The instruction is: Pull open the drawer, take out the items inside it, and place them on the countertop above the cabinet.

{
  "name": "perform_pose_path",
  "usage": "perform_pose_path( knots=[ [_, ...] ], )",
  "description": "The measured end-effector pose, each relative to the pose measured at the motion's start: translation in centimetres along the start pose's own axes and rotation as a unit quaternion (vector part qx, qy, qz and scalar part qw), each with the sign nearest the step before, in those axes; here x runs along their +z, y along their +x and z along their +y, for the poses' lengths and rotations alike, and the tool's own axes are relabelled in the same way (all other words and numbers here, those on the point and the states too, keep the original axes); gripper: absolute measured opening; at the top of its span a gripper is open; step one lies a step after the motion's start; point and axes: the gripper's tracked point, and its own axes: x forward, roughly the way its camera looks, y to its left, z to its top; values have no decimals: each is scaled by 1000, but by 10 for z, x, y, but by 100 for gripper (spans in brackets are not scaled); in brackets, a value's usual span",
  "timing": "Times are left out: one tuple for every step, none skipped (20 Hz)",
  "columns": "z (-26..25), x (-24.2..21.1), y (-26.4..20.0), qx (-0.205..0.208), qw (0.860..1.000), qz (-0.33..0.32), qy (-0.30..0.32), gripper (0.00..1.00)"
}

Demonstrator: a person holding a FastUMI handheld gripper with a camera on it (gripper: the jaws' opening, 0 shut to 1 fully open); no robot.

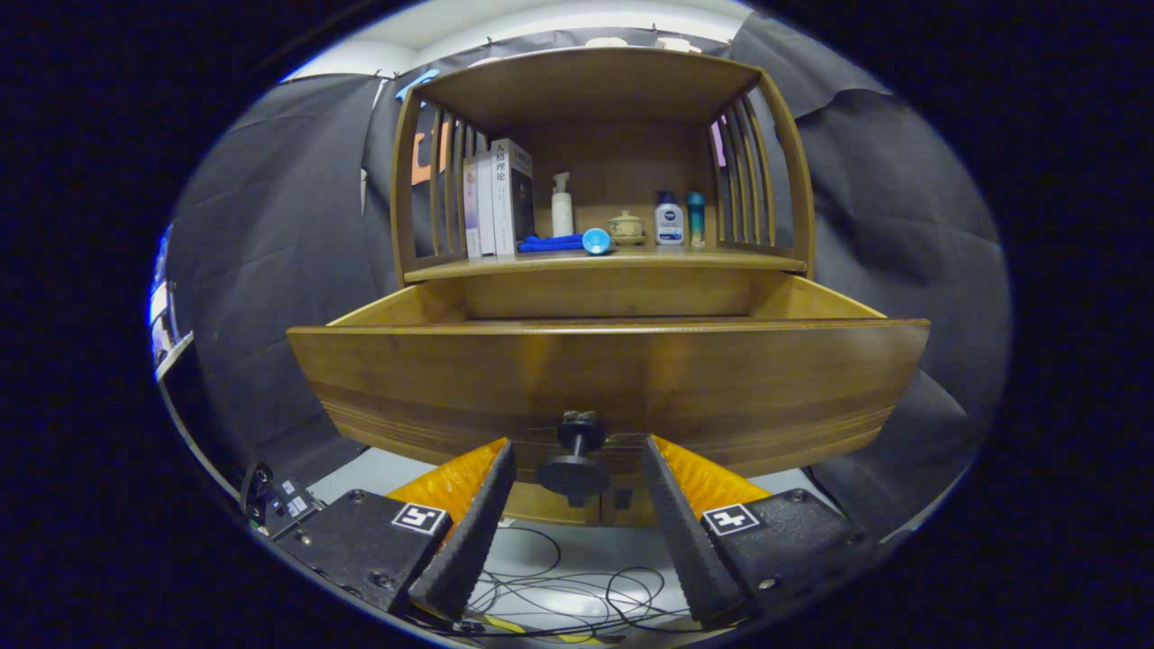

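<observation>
Your gripper [577,464] has its fingers spread apart, one on either side of the drawer knob [574,455], neither visibly pressing on it. The knob sits between the fingertips, on the front panel of the drawer [613,379], which stands pulled well out from the cabinet [599,86]. From this low angle you cannot see inside the drawer, so its contents stay hidden. Above it, the countertop [631,260] already carries books [500,198], a blue cloth [550,242], a small pot [626,227] and some bottles [668,221]. The pulling step looks finished or nearly so; next you probably need to back off the knob, rise over the front panel and look down inside.
</observation>
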Motion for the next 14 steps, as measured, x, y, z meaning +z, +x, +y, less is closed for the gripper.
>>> perform_pose_path(
  knots=[
    [0, 0, 2, -2, 1000, -2, 1, 89],
    [1, -2, 5, -2, 1000, -2, 2, 89],
    [3, -5, 7, -3, 1000, 0, 3, 89],
    [3, -10, 9, -3, 1000, 4, 5, 89],
    [5, -12, 10, -2, 1000, 8, 6, 89],
    [5, -14, 13, -4, 1000, 10, 8, 89],
    [4, -14, 14, -4, 1000, 11, 8, 89],
    [4, -16, 16, -8, 1000, 8, 10, 89],
    [4, -15, 16, -13, 1000, 4, 7, 89],
    [4, -16, 17, -19, 1000, -1, 1, 89],
    [3, -17, 17, -26, 1000, -5, -5, 89],
    [3, -18, 19, -34, 999, -8, -9, 89],
    [3, -17, 19, -41, 999, -10, -10, 89],
    [3, -17, 21, -49, 999, -12, -10, 89]
  ],
)
